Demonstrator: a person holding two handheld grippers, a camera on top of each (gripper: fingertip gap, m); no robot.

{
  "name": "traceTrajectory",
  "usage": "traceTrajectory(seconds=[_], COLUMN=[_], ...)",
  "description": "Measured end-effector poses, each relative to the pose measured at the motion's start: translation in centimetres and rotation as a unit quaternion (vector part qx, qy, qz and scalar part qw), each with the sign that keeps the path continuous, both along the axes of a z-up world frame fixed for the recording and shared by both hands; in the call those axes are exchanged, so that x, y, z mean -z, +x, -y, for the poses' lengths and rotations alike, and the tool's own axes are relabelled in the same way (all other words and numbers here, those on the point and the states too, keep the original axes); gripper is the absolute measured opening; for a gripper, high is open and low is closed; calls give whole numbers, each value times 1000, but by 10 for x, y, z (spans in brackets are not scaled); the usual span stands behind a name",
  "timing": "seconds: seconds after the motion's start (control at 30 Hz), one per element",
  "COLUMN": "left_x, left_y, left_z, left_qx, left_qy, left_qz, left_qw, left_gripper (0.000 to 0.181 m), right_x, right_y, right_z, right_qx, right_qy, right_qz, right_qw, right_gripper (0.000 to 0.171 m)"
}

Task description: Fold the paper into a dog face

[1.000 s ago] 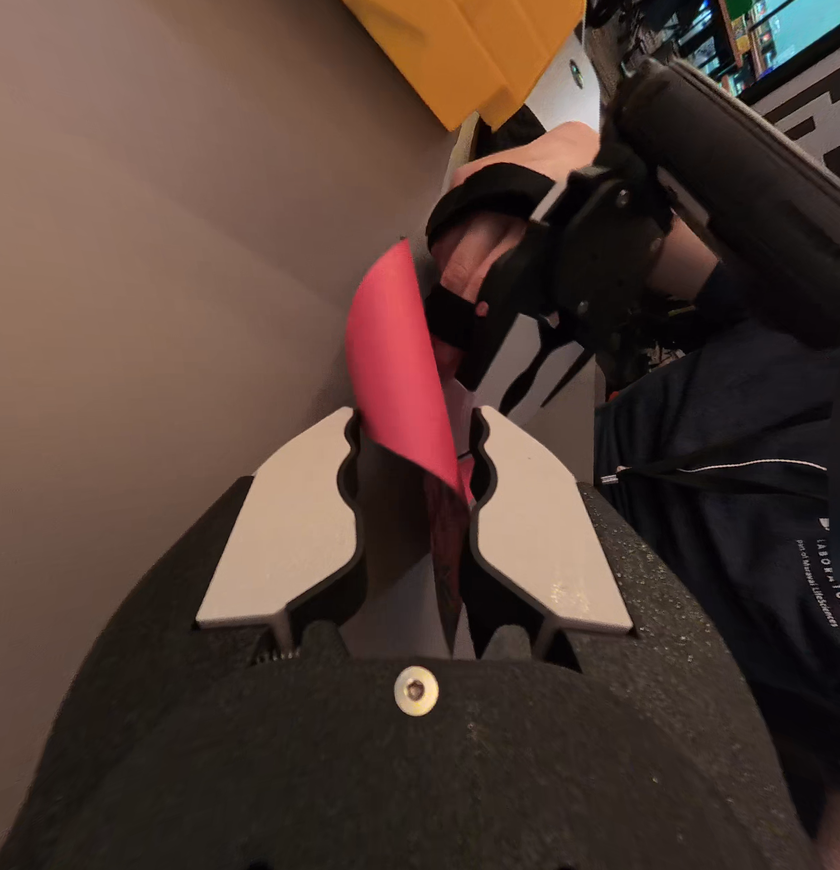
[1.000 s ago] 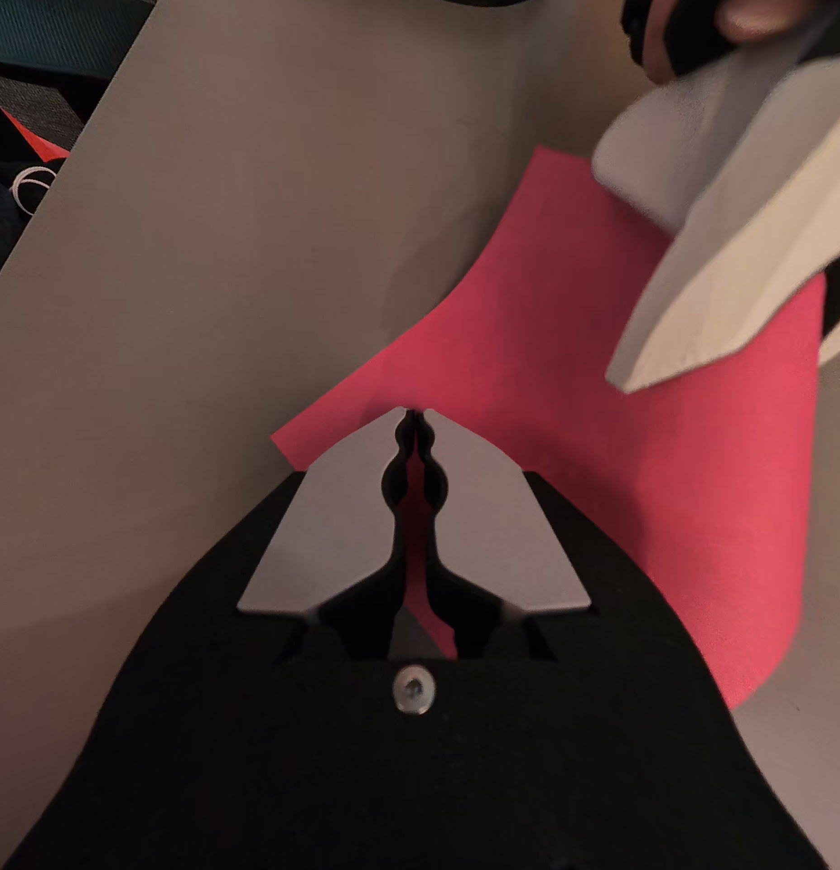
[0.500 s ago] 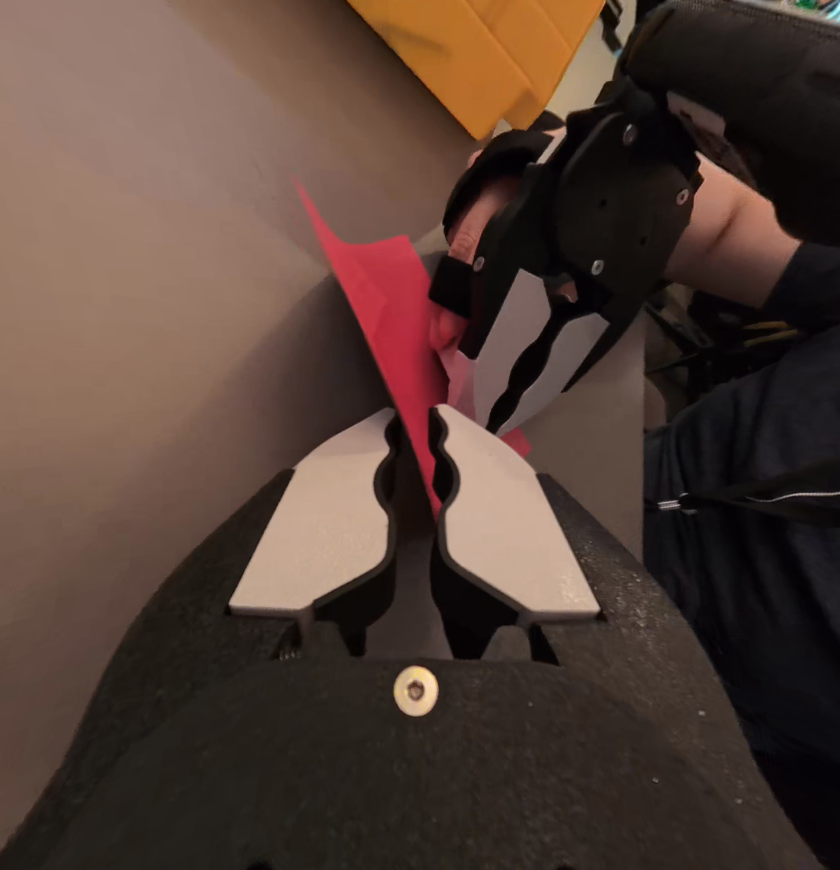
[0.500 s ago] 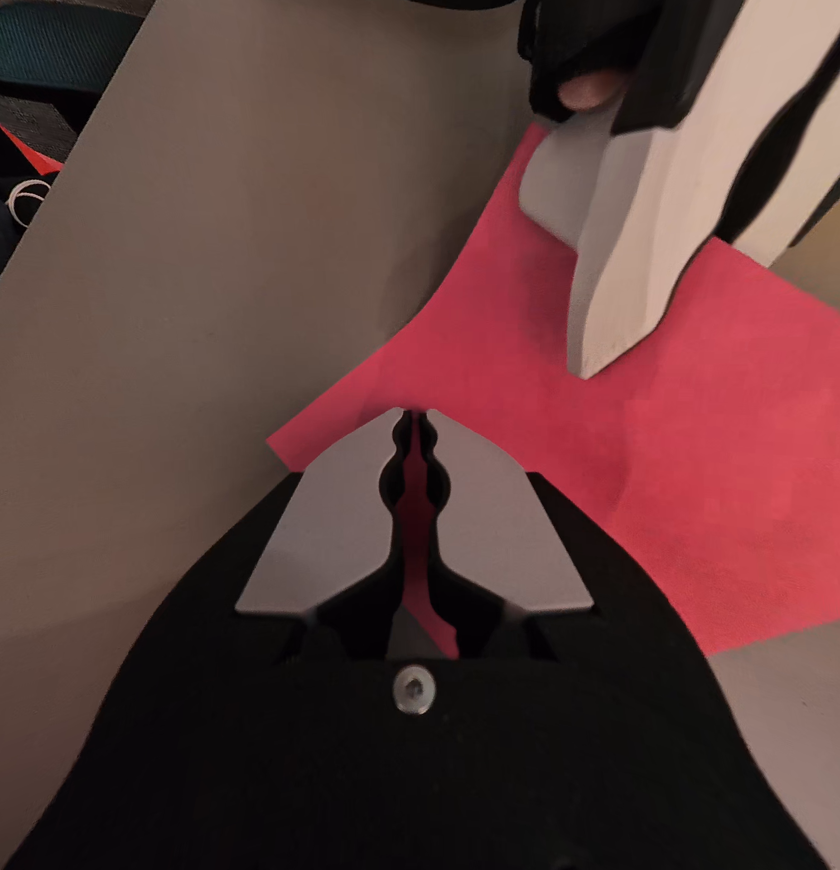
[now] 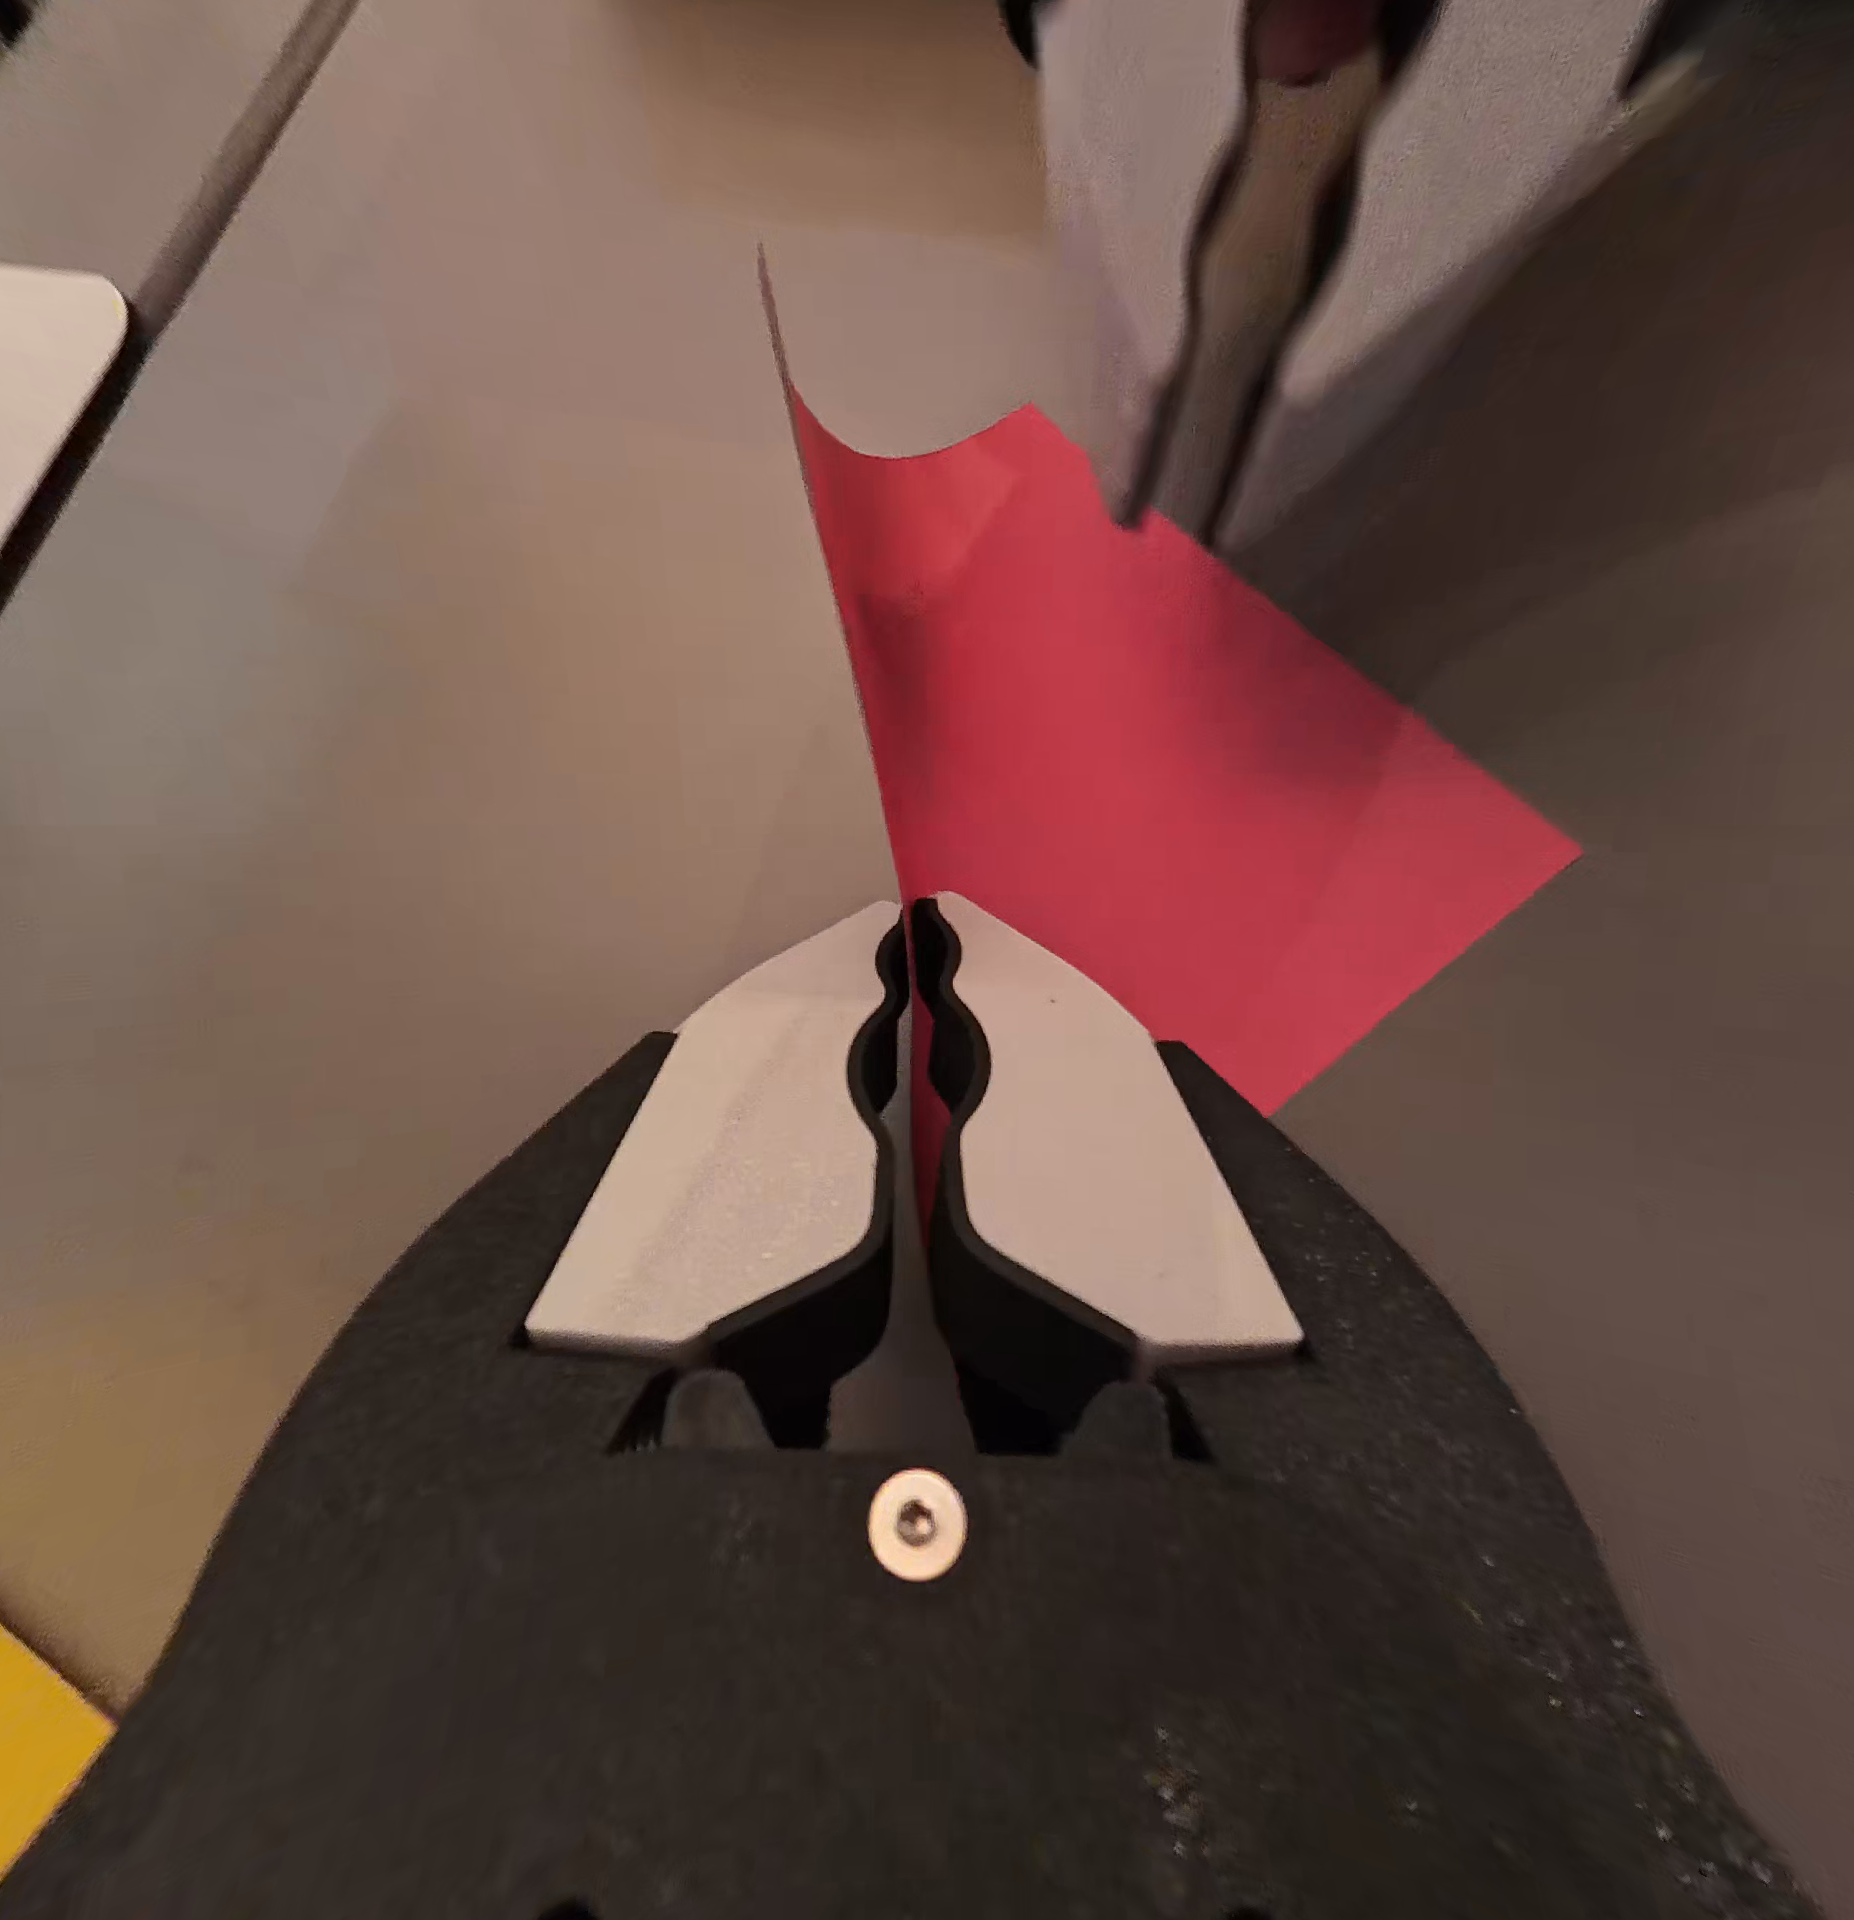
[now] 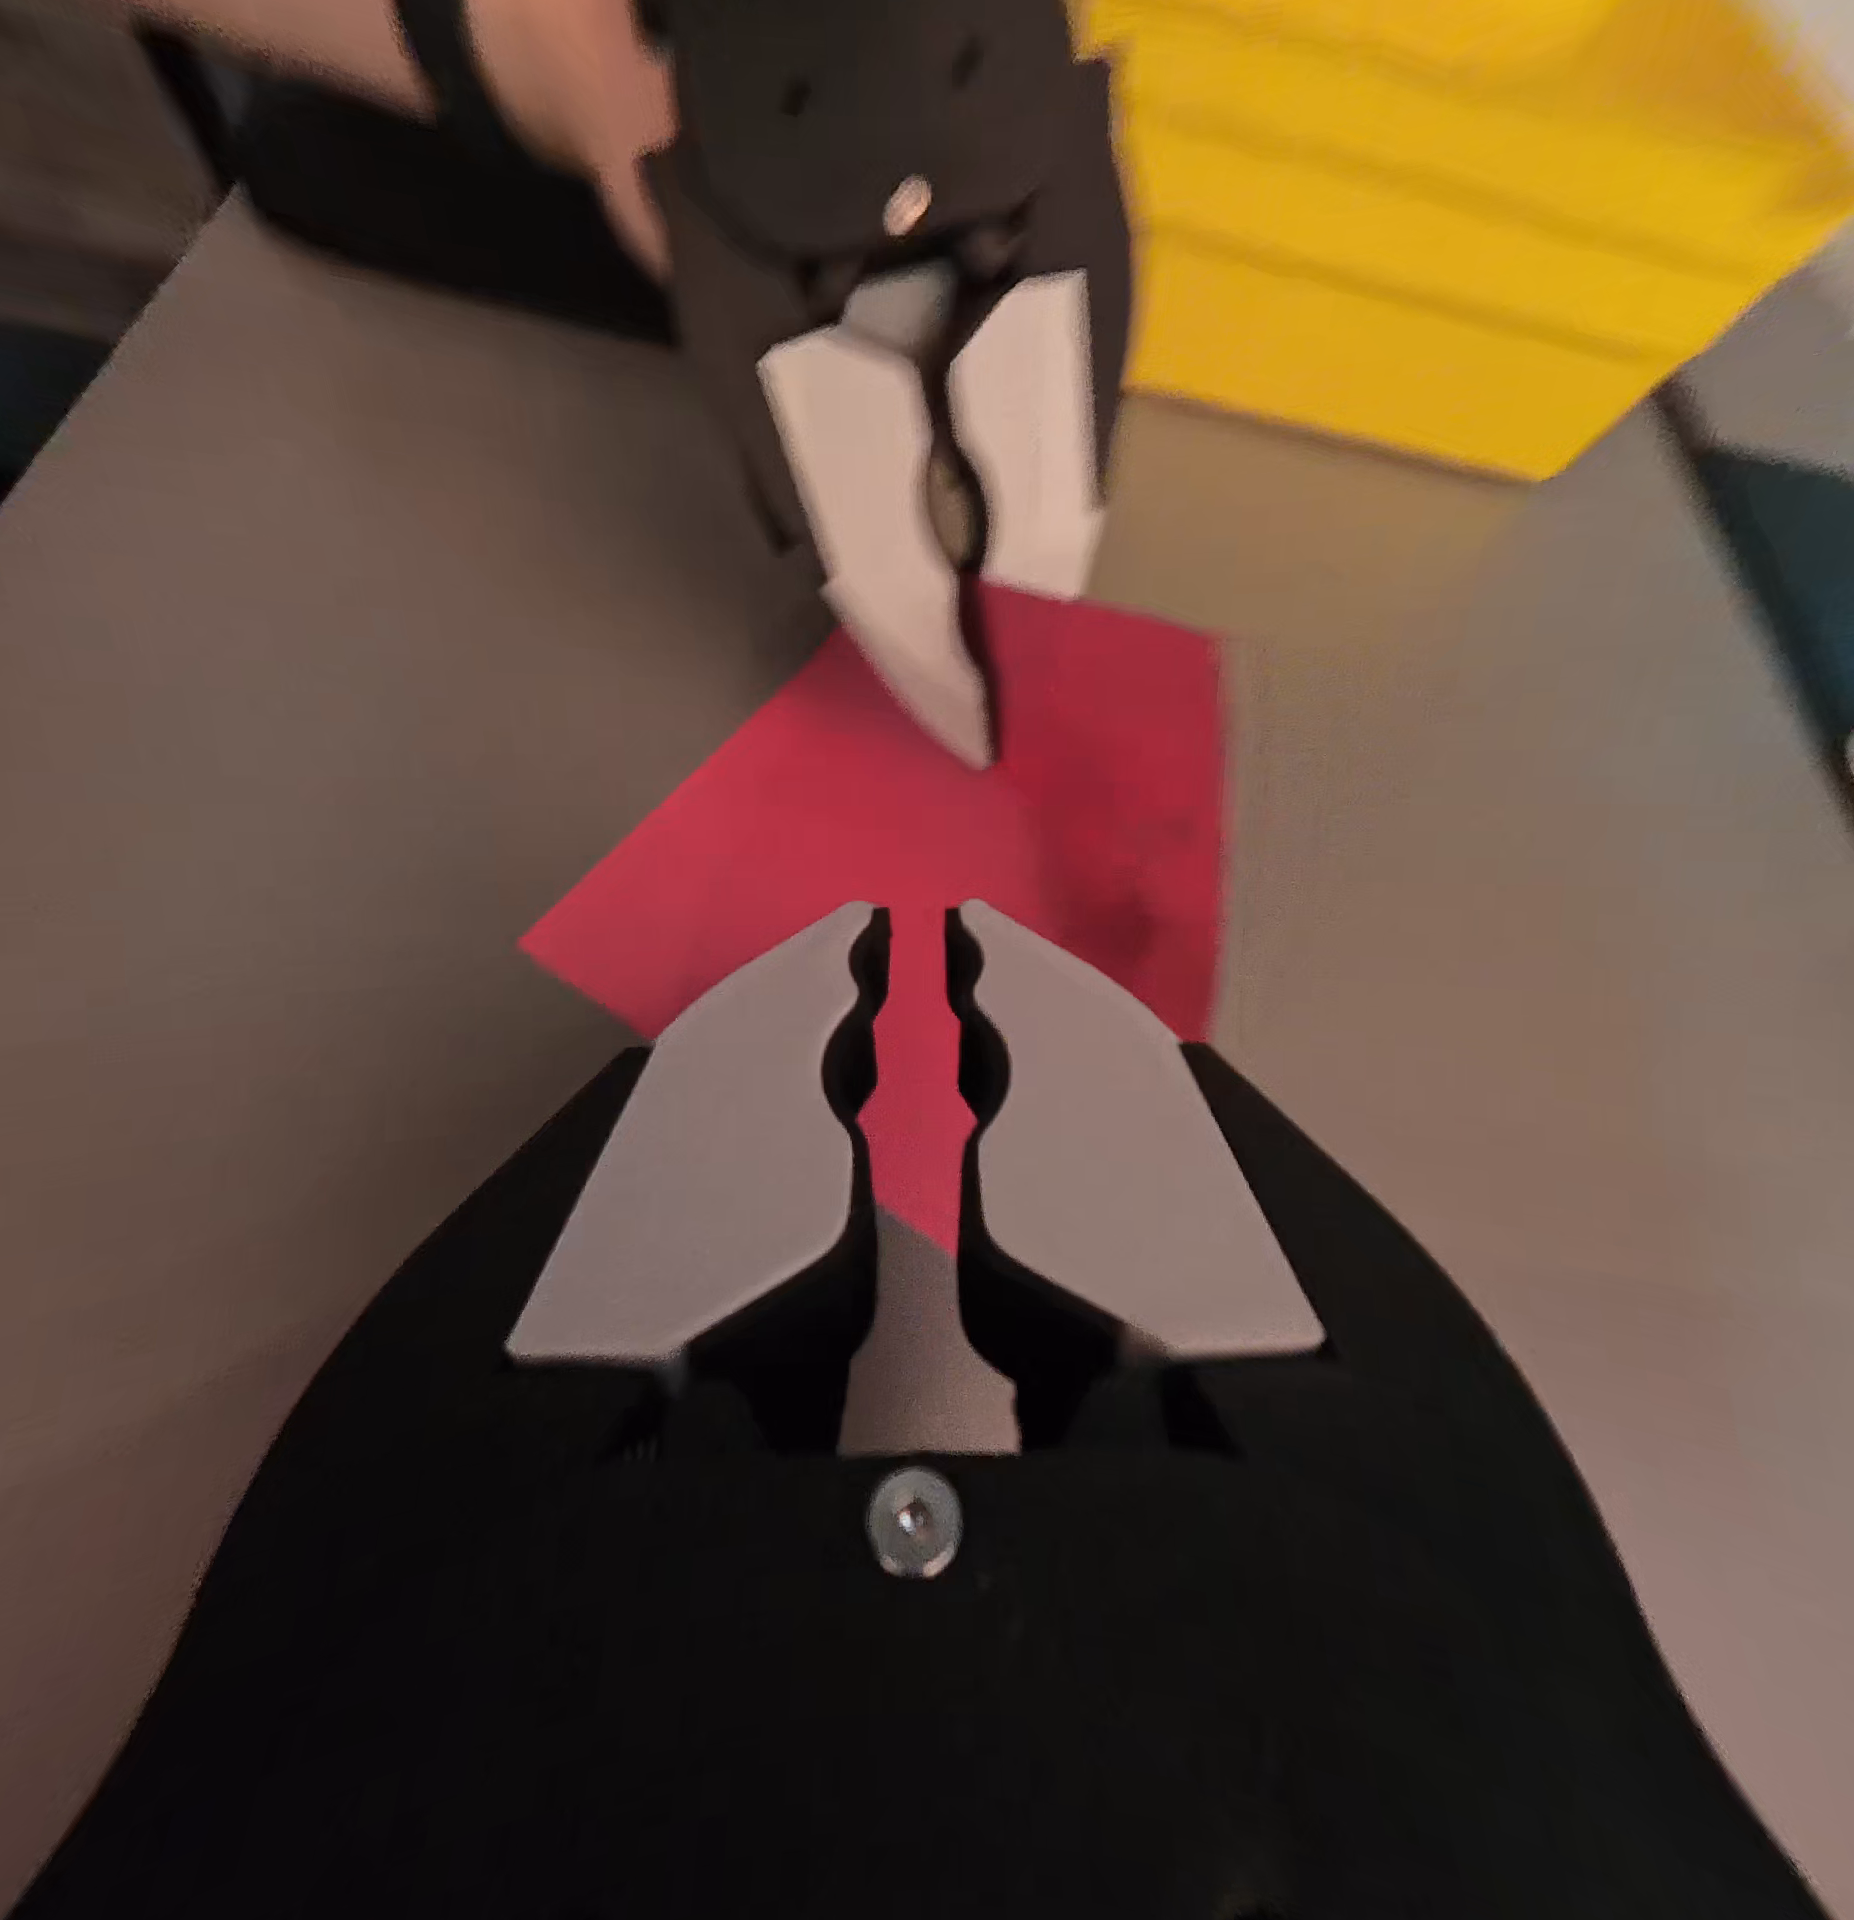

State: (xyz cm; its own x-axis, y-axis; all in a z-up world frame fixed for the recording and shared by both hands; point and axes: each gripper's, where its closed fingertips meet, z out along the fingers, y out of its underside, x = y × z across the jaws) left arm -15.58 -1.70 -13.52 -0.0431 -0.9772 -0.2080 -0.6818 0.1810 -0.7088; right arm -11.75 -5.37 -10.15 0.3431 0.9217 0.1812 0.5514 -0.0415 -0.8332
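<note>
A red paper sheet (image 5: 1162, 779) lies partly on the grey table (image 5: 383, 727), with one side bent upright. My left gripper (image 5: 910, 909) is shut on that upright edge, and the paper runs between its jaws. In the right wrist view the left gripper (image 6: 977, 753) pinches the far part of the paper (image 6: 850, 831). My right gripper (image 6: 915, 912) stands a little open above the near corner, with red paper showing through the gap. It holds nothing. It shows blurred in the left wrist view (image 5: 1167, 525), at the paper's far edge.
A yellow bin (image 6: 1422, 260) stands on the table behind the paper, and its corner shows in the left wrist view (image 5: 9, 1745). A white flat object (image 5: 29, 395) lies beyond a seam at the left. A person's hand (image 6: 549, 62) holds the left gripper. The left gripper's tips are roughly 7 centimeters from the right gripper's.
My left gripper has closed on the paper's edge. My right gripper has opened slightly, let go of the paper and drawn back. Both views have swung round.
</note>
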Motion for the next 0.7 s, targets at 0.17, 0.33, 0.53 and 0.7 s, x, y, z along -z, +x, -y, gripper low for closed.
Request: traceTrajectory(seconds=[0.17,0.33,0.53,0.7], left_x=[-9,-14,-19,-33], left_y=[1,1,5,2], left_z=[7,17,15,-6], left_qx=[45,96,96,-11], left_qy=[39,46,35,25], left_qz=[40,59,67,77], left_qw=[997,993,993,997], left_gripper=[0,0,0,56], right_x=[-21,5,5,1], right_y=[18,15,11,17], right_z=[-24,-21,-10,-20], right_qx=[76,56,11,39], right_qy=[91,61,30,105], right_qz=[-7,33,-4,35], right_qw=[993,996,999,993], right_gripper=[59,56,2,1])
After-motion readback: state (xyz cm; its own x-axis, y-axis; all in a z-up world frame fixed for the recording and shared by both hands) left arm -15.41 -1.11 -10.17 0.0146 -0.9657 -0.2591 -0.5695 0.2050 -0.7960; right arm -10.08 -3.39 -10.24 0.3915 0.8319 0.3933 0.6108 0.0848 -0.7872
